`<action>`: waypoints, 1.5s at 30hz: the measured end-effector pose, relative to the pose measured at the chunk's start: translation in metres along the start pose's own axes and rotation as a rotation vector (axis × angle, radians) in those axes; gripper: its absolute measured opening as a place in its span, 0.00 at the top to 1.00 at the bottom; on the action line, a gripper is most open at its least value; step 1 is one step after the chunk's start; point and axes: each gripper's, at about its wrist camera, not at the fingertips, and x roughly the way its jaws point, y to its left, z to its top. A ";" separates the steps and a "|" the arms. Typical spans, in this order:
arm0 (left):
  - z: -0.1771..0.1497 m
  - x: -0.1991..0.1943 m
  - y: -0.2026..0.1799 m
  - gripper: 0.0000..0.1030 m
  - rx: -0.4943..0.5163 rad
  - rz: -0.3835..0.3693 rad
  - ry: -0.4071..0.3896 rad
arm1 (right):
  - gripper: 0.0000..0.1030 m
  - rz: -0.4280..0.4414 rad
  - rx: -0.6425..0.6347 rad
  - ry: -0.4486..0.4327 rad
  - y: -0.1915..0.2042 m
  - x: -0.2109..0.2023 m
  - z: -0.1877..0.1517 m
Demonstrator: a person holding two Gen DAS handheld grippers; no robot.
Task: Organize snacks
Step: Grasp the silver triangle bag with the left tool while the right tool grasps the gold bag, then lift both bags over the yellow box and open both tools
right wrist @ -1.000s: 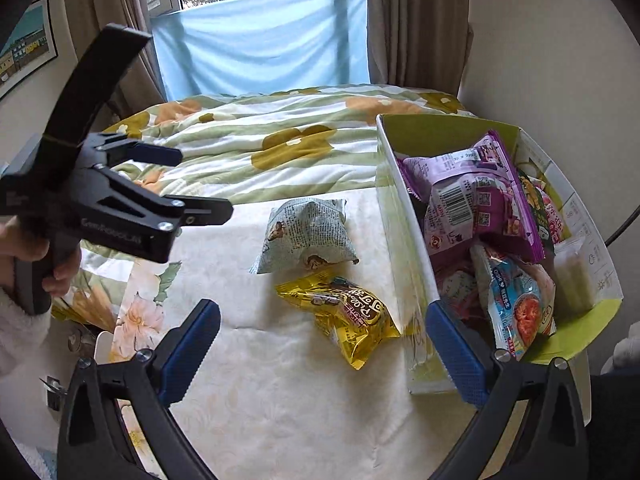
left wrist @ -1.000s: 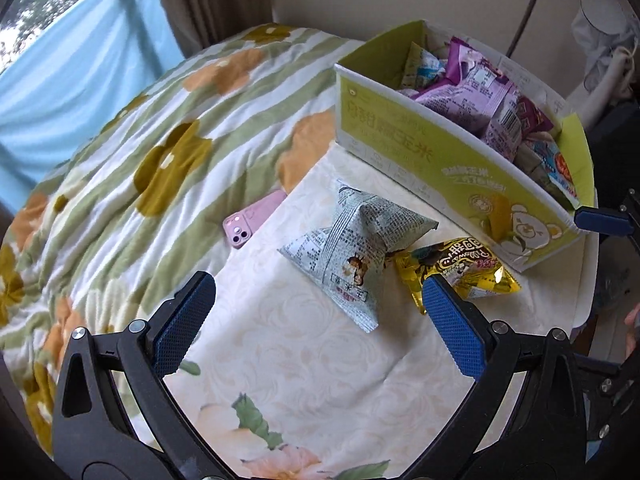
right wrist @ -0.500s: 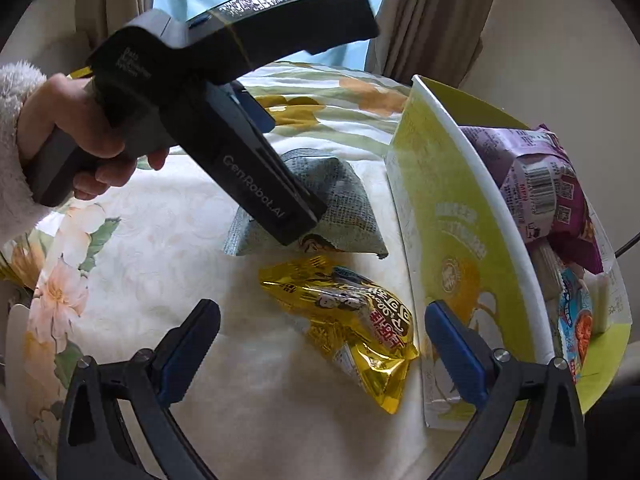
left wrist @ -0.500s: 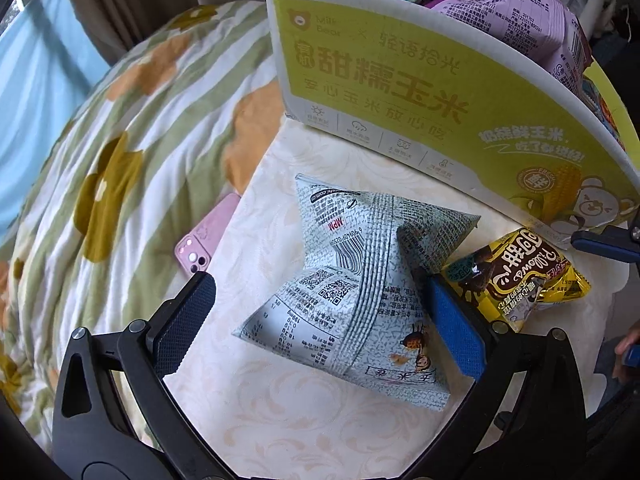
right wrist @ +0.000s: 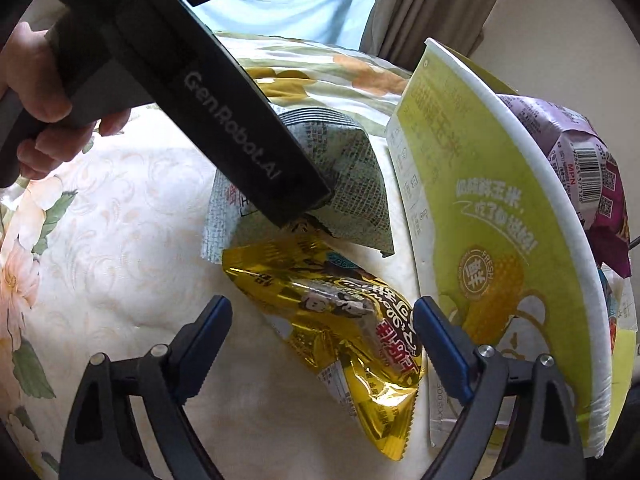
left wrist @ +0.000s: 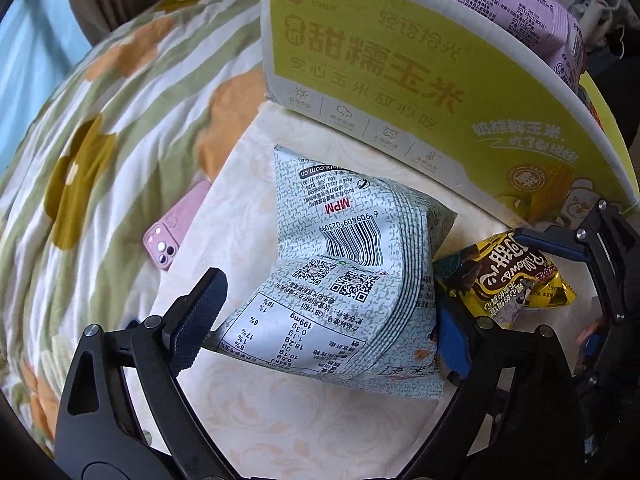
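Observation:
A grey-green printed snack bag (left wrist: 344,264) lies on the cream tablecloth in front of the yellow-green snack box (left wrist: 400,80). My left gripper (left wrist: 326,332) points down over it, jaws closing, the bag's lower end between the pads, not visibly squeezed. Right of it lies a yellow foil snack bag (left wrist: 508,276). In the right wrist view the same yellow bag (right wrist: 344,312) sits between the closing jaws of my right gripper (right wrist: 324,340); the left pad stands clear of it. The grey bag (right wrist: 352,184) is partly hidden behind the left gripper's black body.
The box (right wrist: 480,200) stands close on the right, holding purple packs (right wrist: 580,152) and other snacks. A pink phone (left wrist: 176,228) lies at the cloth's left edge, beside the flowered quilt (left wrist: 100,120). A person's hand (right wrist: 44,92) holds the left gripper's handle.
Both grippers have come down close over their bags, which now fill the views. Both pairs of jaws have narrowed around the bags.

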 end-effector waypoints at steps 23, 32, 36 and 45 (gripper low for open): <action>-0.077 -0.026 0.020 0.35 -0.309 0.035 -0.064 | 0.34 0.028 -0.149 0.033 0.007 0.022 0.007; -0.106 -0.040 0.006 0.40 -0.384 0.056 -0.048 | 0.39 0.067 -0.148 0.015 0.000 0.017 0.000; -0.121 -0.054 0.005 0.40 -0.466 0.067 -0.076 | 0.54 0.109 -0.085 -0.005 -0.011 0.007 0.000; -0.131 -0.105 -0.014 0.40 -0.579 0.098 -0.178 | 0.63 0.209 0.026 -0.047 -0.030 -0.027 0.007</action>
